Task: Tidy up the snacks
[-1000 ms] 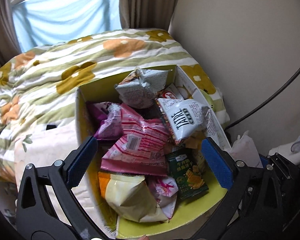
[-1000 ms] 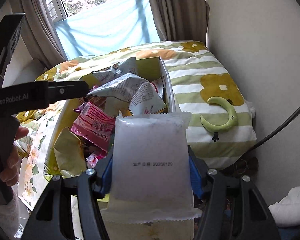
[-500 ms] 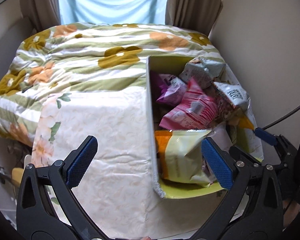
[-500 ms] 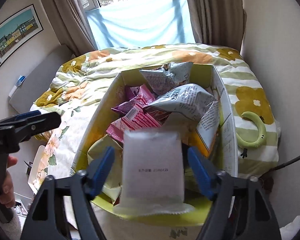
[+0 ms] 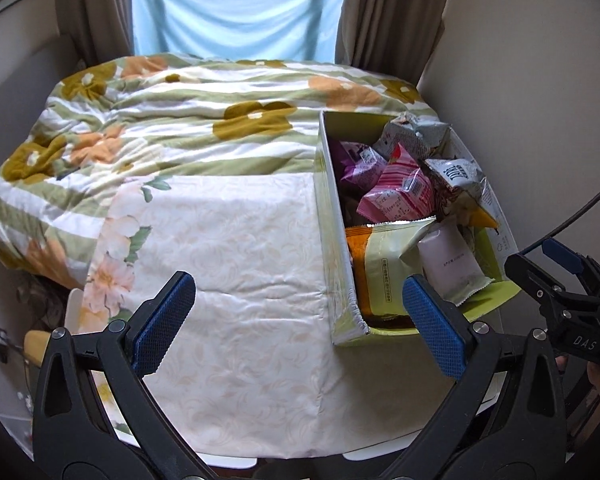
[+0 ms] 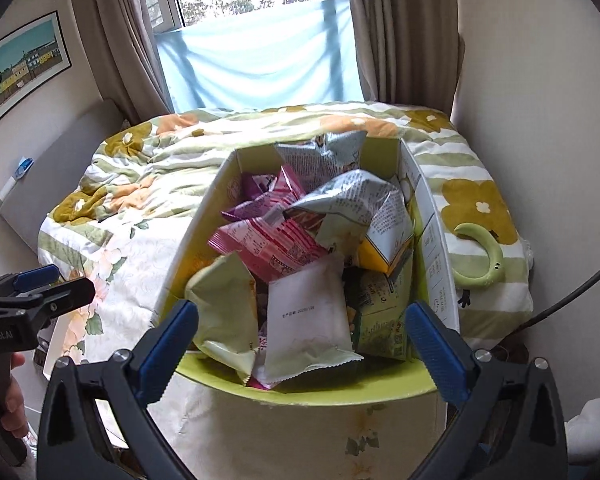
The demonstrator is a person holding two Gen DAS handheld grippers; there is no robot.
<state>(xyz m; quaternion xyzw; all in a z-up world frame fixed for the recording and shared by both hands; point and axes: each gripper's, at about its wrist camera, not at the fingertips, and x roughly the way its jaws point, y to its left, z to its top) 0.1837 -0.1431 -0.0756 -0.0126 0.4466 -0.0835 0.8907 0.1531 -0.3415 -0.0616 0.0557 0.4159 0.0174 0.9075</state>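
Observation:
A yellow-green cardboard box full of snack packets stands on the bed; it also shows in the left wrist view. A white packet lies at the box's near end, also in the left wrist view. Beside it are a pale green packet, a pink packet and a grey packet. My right gripper is open and empty, just in front of the box. My left gripper is open and empty over the cream sheet, left of the box.
A striped floral quilt covers the far bed. A green banana-shaped toy lies right of the box. A wall with a black cable is on the right. Window and curtains stand behind the bed.
My right gripper opened and let go of the white packet, which dropped into the box, then drew back. My left gripper swung left, from over the box to over the cream sheet.

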